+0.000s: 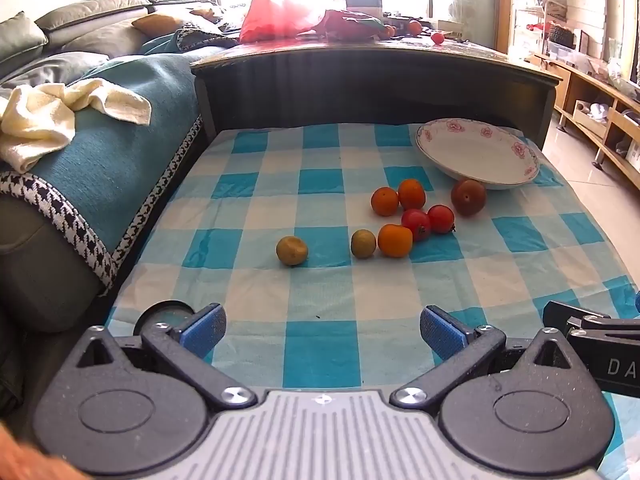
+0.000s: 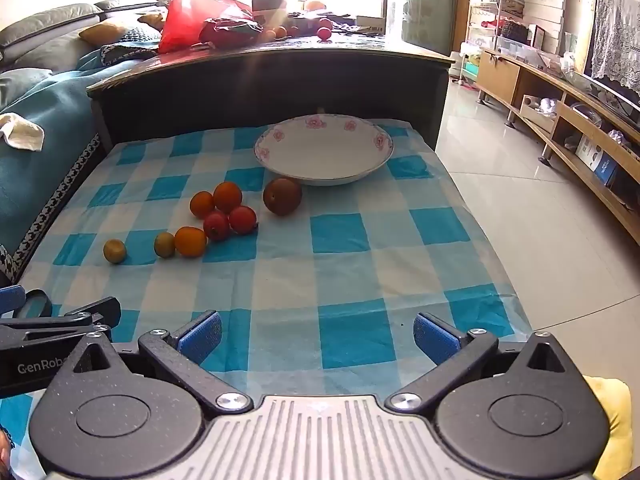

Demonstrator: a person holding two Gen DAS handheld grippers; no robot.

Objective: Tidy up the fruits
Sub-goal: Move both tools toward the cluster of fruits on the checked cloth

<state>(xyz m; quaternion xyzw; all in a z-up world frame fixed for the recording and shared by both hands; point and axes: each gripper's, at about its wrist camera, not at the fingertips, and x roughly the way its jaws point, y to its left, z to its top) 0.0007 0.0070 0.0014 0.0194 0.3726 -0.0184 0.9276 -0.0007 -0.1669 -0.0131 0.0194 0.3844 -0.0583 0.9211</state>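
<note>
Two fisheye views look forward along a pair of handheld grippers, both tilted down toward a low desk covered by a blue-and-white checked cloth [image 1: 320, 344]. At the bottom of the left wrist view, the left gripper [image 1: 322, 330] has its blue-padded jaws spread wide apart with nothing between them; at the bottom of the right wrist view, the right gripper [image 2: 316, 336] is the same — jaws wide, empty, hovering above the near edge of the cloth. Each gripper's black body pokes into the lower corner of the other's view, so the two sit side by side. The fruits lie loose near the middle of the cloth: two small orange ones [image 1: 398, 197] touching, two red ones [image 1: 428, 222] touching just below them, a larger orange fruit [image 1: 395, 241] beside a small yellow-green one [image 1: 363, 243], and another yellow-green fruit [image 1: 292, 251] apart, toward the left. A bigger brownish-red fruit [image 1: 468, 197] rests against the rim of a white plate with pink flowers [image 1: 476, 152], which sits empty in the upper right of the left view, at the far end of the desk. The plate is probably the place meant for the fruits, and the open jaws suggest collecting has not begun. A sofa with a teal throw [image 1: 120, 120] fills the left side of the frame.
</note>
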